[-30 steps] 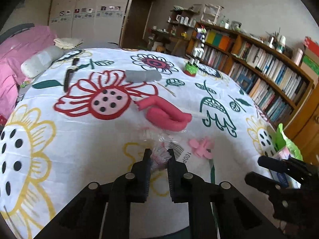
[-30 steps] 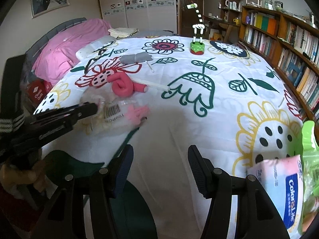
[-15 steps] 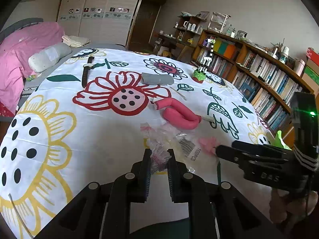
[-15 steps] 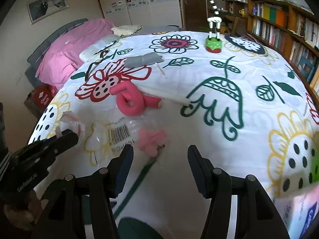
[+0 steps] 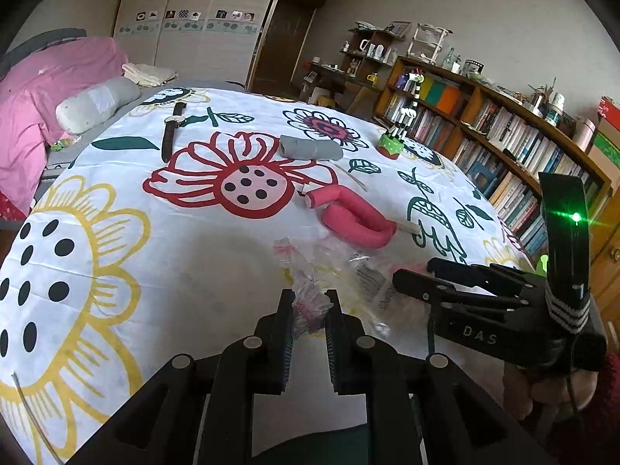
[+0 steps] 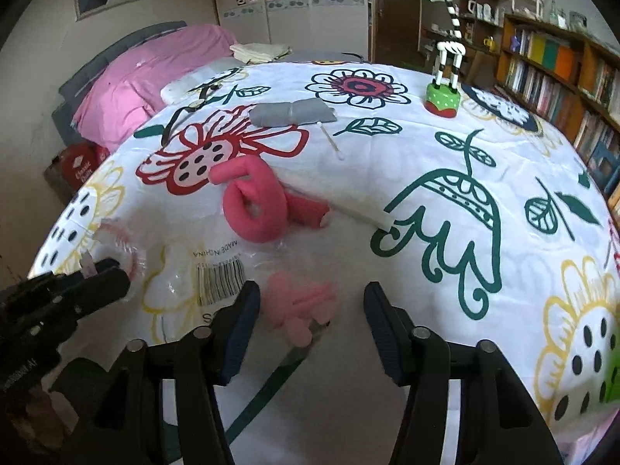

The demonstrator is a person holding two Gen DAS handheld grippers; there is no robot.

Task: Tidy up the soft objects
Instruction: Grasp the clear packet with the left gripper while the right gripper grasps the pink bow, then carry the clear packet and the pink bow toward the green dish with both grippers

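A clear plastic bag [image 6: 201, 271] with a barcode lies on the flowered bedspread [image 6: 445, 162]. My left gripper [image 5: 308, 312] is shut on the bag's crumpled end [image 5: 306, 306]. It also shows at the left of the right wrist view [image 6: 104, 275]. A small pink soft flower [image 6: 302, 306] lies at the bag's other end. My right gripper [image 6: 310, 306] is open around it, low over the bed. It also shows in the left wrist view [image 5: 416, 277]. A curled pink foam roller [image 6: 255, 205] and a folded grey cloth [image 6: 292, 112] lie farther back.
A zebra toy on a green base [image 6: 443, 93], a cotton swab [image 6: 329, 139], a white stick [image 6: 360, 213] and a wristwatch [image 5: 170, 131] lie on the bed. Pink bedding [image 5: 35, 89] is at the left, bookshelves [image 5: 503, 143] at the right.
My right gripper has moved left and forward, from the bed's right edge to the pink flower, which now sits between its open fingers. My left gripper stays shut on the bag.
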